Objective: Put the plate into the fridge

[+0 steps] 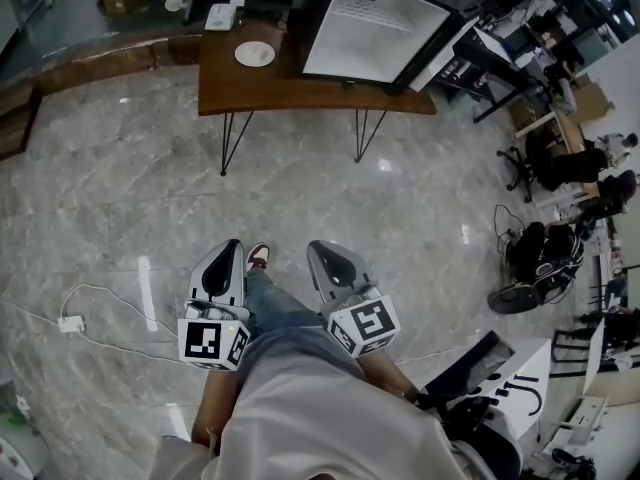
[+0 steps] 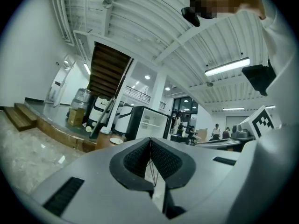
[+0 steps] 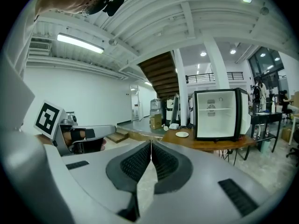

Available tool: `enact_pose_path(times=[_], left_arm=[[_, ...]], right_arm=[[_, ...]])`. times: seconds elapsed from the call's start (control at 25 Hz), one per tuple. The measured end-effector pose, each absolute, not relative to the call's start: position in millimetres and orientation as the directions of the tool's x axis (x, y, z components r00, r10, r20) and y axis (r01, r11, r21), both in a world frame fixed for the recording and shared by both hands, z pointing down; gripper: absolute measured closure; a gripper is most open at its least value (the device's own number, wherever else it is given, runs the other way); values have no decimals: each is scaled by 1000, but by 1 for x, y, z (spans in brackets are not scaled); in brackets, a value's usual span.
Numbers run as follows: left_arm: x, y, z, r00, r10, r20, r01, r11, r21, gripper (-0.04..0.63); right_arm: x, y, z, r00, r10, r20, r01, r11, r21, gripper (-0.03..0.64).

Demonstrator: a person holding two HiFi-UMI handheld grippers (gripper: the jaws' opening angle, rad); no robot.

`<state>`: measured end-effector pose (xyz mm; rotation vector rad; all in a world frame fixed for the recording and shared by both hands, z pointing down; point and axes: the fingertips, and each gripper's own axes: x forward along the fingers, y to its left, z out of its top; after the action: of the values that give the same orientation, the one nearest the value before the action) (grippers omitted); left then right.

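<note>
Left gripper (image 2: 150,142): jaws pressed together, ribbed pads meeting along one line, nothing between them.
Right gripper (image 3: 151,144): jaws likewise closed tip to tip and empty.
Left gripper pose: in the head view the left gripper (image 1: 231,247) is held low in front of the body, pointing ahead toward the tabletop, marker cube (image 1: 212,341) nearest the person.
Right gripper pose: the right gripper (image 1: 322,249) sits just beside the left at much the same height, also aimed ahead, its marker cube (image 1: 364,326) turned slightly outward.
Arms: both forearms are bent and kept close to the torso; the left forearm (image 1: 206,416) shows bare below the grey shirt.
Between the grippers: a jeans leg and a red-and-white shoe (image 1: 258,256) on the floor.
Floor (image 1: 120,198): grey marble, with a white cable and adapter (image 1: 70,323) lying to the left.
Plate (image 1: 254,54): small, white, flat on the wooden tabletop (image 1: 300,93), well apart from both grippers and touched by neither; it shows beyond the jaws in the right gripper view (image 3: 182,134).
Fridge (image 3: 219,114): small black unit standing on the same tabletop, to the right of the plate, its front open with a white interior and one shelf showing.
Further out: office chairs (image 1: 540,253) and desks on the right; a dark staircase (image 3: 161,73) behind the tabletop.
</note>
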<state>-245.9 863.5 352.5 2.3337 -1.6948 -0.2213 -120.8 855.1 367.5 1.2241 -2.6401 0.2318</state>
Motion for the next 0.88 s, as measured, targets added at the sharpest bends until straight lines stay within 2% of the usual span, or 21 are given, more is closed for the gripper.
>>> enact_pose_path(times=[0.12, 0.36, 0.6, 0.88], left_arm=[[-265, 809, 350, 270, -962, 46, -929, -248, 273, 575], [-281, 683, 340, 311, -949, 60, -918, -283, 277, 575], [-243, 554, 327, 444, -893, 70, -872, -413, 262, 575], [-206, 442, 325, 488, -872, 30, -846, -464, 262, 575]], right_arm=[[-136, 798, 366, -649, -715, 259, -751, 657, -69, 600], [-161, 673, 352, -649, -730, 215, -758, 646, -93, 600], [-147, 535, 339, -614, -767, 189, -789, 601, -125, 600], [-117, 417, 361, -586, -788, 191, -810, 562, -168, 600]])
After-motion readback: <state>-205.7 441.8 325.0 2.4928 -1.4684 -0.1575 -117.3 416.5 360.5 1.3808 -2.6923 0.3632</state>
